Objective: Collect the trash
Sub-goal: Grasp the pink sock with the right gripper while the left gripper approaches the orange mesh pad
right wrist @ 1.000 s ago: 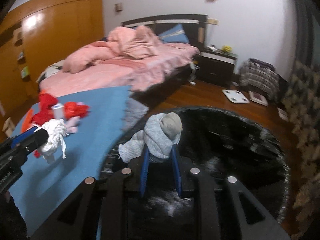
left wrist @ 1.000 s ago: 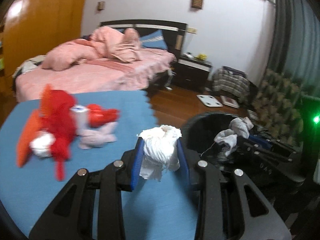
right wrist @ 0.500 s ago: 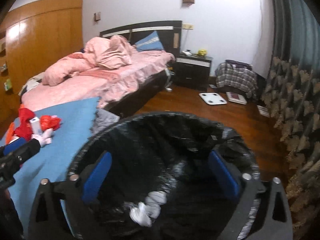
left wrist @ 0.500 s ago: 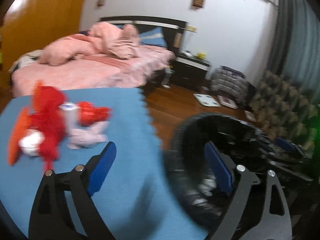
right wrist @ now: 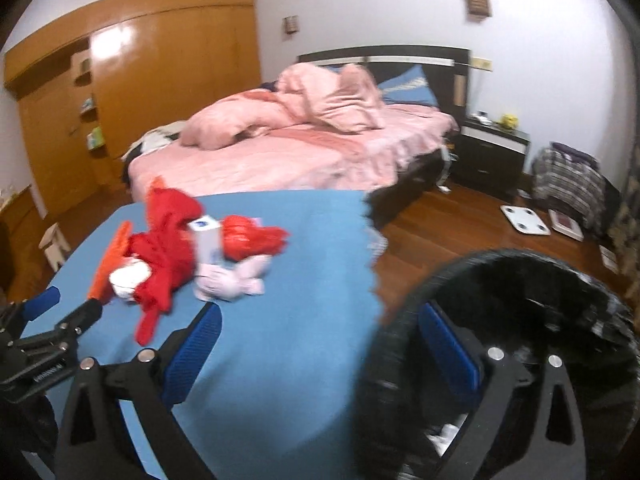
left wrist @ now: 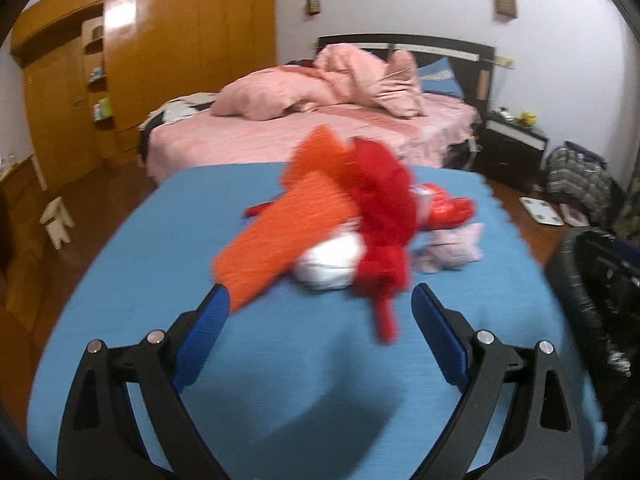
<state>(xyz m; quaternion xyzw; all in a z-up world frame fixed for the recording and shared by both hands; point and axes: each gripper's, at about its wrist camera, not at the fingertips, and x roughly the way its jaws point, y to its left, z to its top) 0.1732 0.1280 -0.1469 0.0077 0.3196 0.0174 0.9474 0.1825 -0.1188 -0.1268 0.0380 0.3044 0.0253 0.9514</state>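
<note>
Your left tool (left wrist: 320, 312) stands spread wide with nothing between its blue pads (left wrist: 202, 334), having just opened, and it points over the blue table (left wrist: 280, 380) at the heap of trash. Your right tool (right wrist: 320, 340) is also spread wide and empty after just opening; its left pad hangs over the table, its right pad over the mouth of the black bin (right wrist: 400, 344), which stands just beside the table's right edge. The heap lies on the table ahead of your left tool: an orange cloth (left wrist: 280, 232) and a red cloth (left wrist: 384, 208) draped over a white wad (left wrist: 332, 258), with a red bag (left wrist: 448, 208) and a pale pink rag (left wrist: 452, 250) to their right. A small white box (right wrist: 210, 240) stands among them. White scraps (right wrist: 444, 436) lie in the bin.
</note>
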